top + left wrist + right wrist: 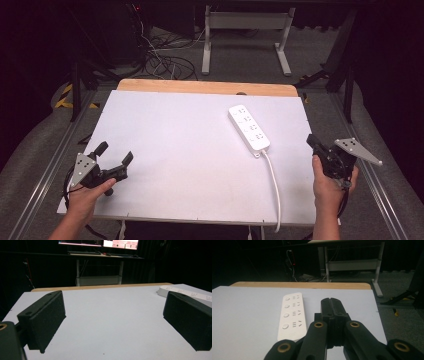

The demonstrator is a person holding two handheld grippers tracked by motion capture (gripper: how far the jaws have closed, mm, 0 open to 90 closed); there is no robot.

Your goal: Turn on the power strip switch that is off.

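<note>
White plastic power strip [248,128], a long flat bar with rounded ends and four socket groups, each with a round button, lies on the white matte table top [180,165] toward the far right corner, set at a slant, with its white cable [274,185] running off the near end and over the near edge of the table. It lies closest to the right gripper [312,140] of the two tools. By its look the strip is a stiff, hard shell, fairly light, and smooth enough to slip between pads if pinched on its glossy top; the likely best hold is across its narrow width, on the two long side walls, near the middle so the bar does not swing. The cable is limp and will drag behind, so a grasp near the cable end may tug less.

In the right gripper view that tool's black jaws are pressed together with nothing between them, pointing at the board just beside the strip's near end. It hovers at the right edge of the table. The left gripper [116,152], held near the near left corner, has its jaws spread wide; in the left gripper view its foam-faced black pads [46,320] look coarse and slightly spongy, which should help grip. A pale wooden strip [205,87] runs along the far edge.
</note>
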